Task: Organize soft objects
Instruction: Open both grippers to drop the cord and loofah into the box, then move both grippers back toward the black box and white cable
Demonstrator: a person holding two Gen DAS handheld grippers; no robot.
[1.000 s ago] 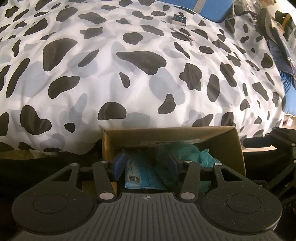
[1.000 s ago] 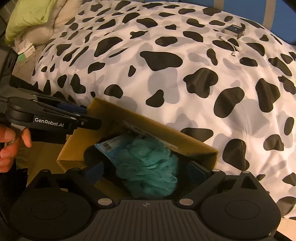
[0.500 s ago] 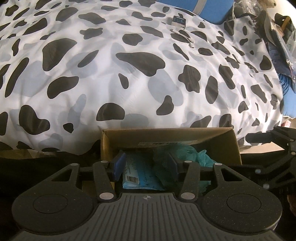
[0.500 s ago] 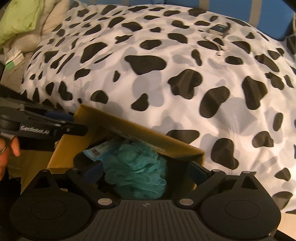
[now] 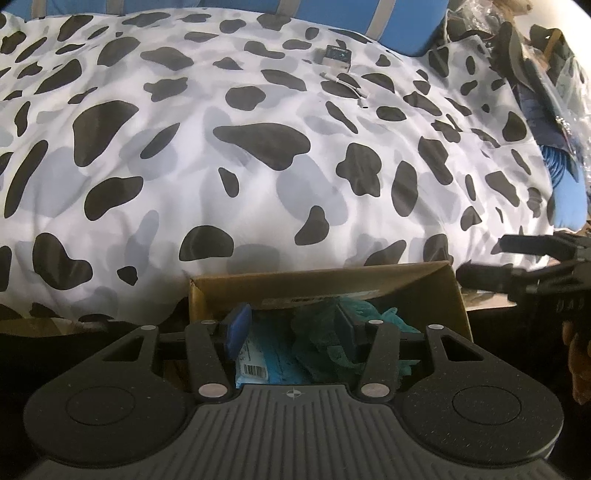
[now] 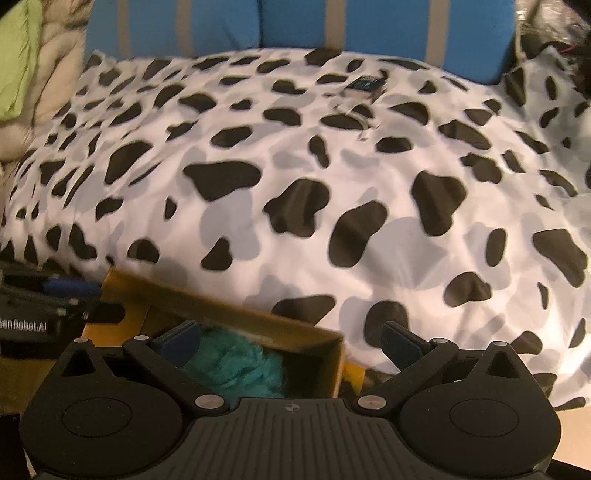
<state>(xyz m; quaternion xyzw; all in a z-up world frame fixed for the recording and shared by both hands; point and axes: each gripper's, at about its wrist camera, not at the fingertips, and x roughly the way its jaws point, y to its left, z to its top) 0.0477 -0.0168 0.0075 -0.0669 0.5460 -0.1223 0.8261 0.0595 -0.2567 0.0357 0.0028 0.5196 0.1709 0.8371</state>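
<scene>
An open cardboard box [image 5: 454, 295] stands against the bed's near edge. Inside it lie a teal mesh bath sponge [image 5: 317, 347] and a blue packet [image 5: 273, 358] with a barcode. My left gripper [image 5: 291, 326] hangs over the box, jaws partly apart, and the contents show through the gap with nothing pressed. My right gripper [image 6: 291, 343] is over the box's right corner [image 6: 332, 354], its jaws opening wide and holding nothing. The sponge [image 6: 236, 365] lies below its left finger [image 6: 181, 341]. Each gripper shows in the other's view: right gripper [image 5: 517, 266], left gripper [image 6: 55, 295].
A cow-print duvet [image 5: 258, 147] covers the bed behind the box. A small box [image 5: 338, 57] and a white cable [image 5: 347, 83] lie on it far back. Blue striped cushions [image 6: 295, 22] stand behind, a green pillow [image 6: 18, 55] at left. A hand [image 5: 578, 369] grips the right tool.
My right gripper has drawn back to the right off the sponge and rolled, its jaws spreading a little wider. The sponge stays in the box. The left gripper has not moved.
</scene>
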